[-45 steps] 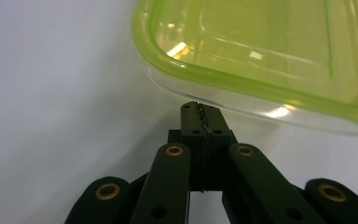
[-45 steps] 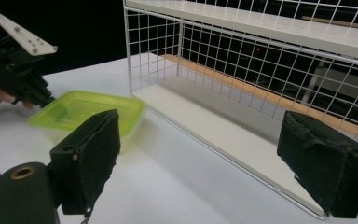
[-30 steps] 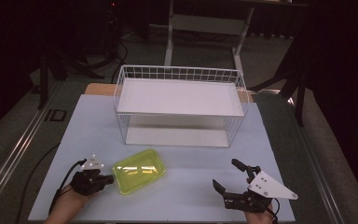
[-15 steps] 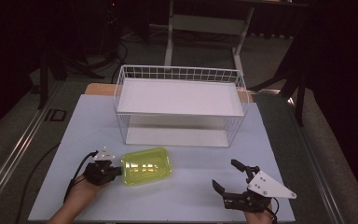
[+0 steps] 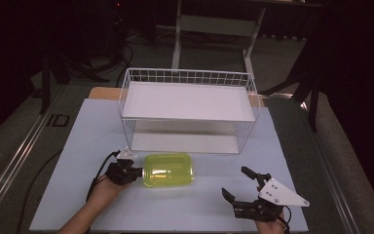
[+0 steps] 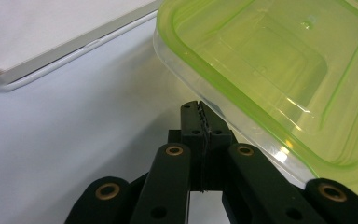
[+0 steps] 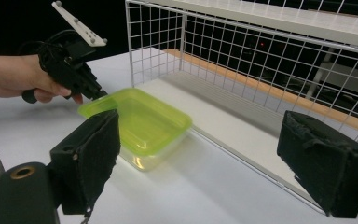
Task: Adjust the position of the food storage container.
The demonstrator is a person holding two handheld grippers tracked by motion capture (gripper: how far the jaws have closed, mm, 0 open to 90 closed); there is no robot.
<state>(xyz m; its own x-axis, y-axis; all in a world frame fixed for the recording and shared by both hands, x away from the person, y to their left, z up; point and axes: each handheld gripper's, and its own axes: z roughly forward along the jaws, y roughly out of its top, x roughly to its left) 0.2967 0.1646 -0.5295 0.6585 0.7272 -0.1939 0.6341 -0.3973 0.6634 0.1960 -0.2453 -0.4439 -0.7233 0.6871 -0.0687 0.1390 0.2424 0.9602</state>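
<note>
1. High view – the green container (image 5: 168, 169) lies lid-up on the table (image 5: 78, 146), lower centre of the frame, just in front of the wire basket (image 5: 187, 105). The left gripper (image 5: 135, 171) sits at the container's left short edge, touching it. The right gripper (image 5: 244, 186) rests at the lower right, well apart from the container, jaws spread and empty.

2. Left gripper view – the jaws stand pressed together at bottom centre, pad against pad, with nothing visible between them. The container (image 6: 279, 74) fills the upper right; its rim passes just beside the closed tips. Whether the tips press the rim or only graze it cannot be told. The basket's white base board (image 6: 51, 42) crosses the upper left.

3. Right gripper view – both pads (image 7: 91, 158) stand wide apart at the frame's lower corners. Between them, left of centre, sits the container (image 7: 144, 121), with the left gripper (image 7: 103, 94) at its far corner.

4. Handling judgement – thin translucent plastic, apparently empty: light, semi-stiff, smooth, likely to slide on the table when nudged. Best hold – pinch the projecting lid rim at a short edge; the walls may flex under pressure.
</note>
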